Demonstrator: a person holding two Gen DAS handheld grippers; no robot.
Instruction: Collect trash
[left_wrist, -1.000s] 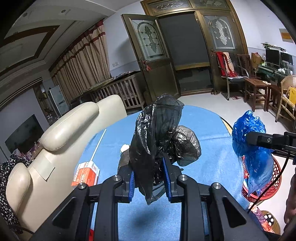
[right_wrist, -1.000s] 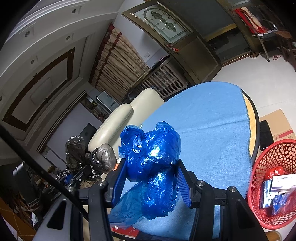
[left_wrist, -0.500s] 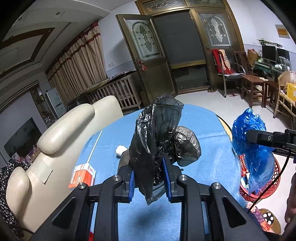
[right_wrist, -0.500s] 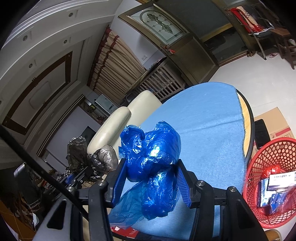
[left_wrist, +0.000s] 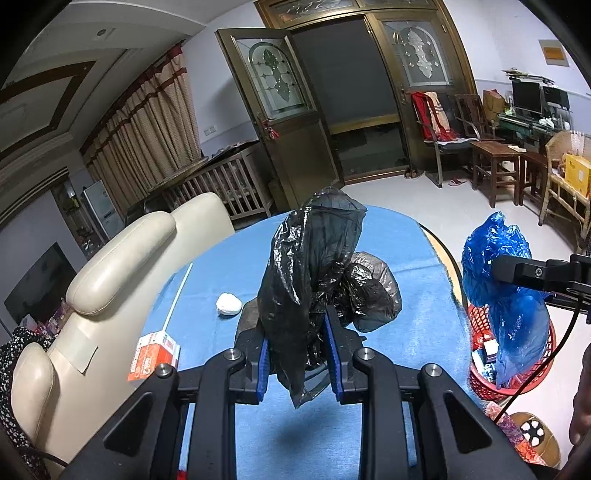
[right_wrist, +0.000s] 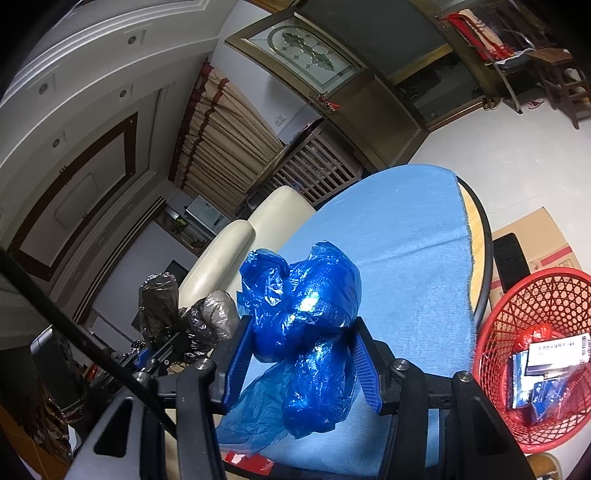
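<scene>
Black bag (left_wrist: 314, 280): crumpled, glossy, knotted lump at its side; pinched in my left tool (left_wrist: 297, 363), above the blue-clothed counter (left_wrist: 417, 295)
Blue bag (right_wrist: 306, 317): wrinkled, shiny, bulging; clamped in my right tool (right_wrist: 301, 363)
Red basket (right_wrist: 517, 314): beside the counter; packets inside

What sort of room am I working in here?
Most likely a home living or dining room. A round table under a blue cloth stands beside a cream sofa, with glass-panelled wooden doors, curtains and wooden chairs behind.
</scene>
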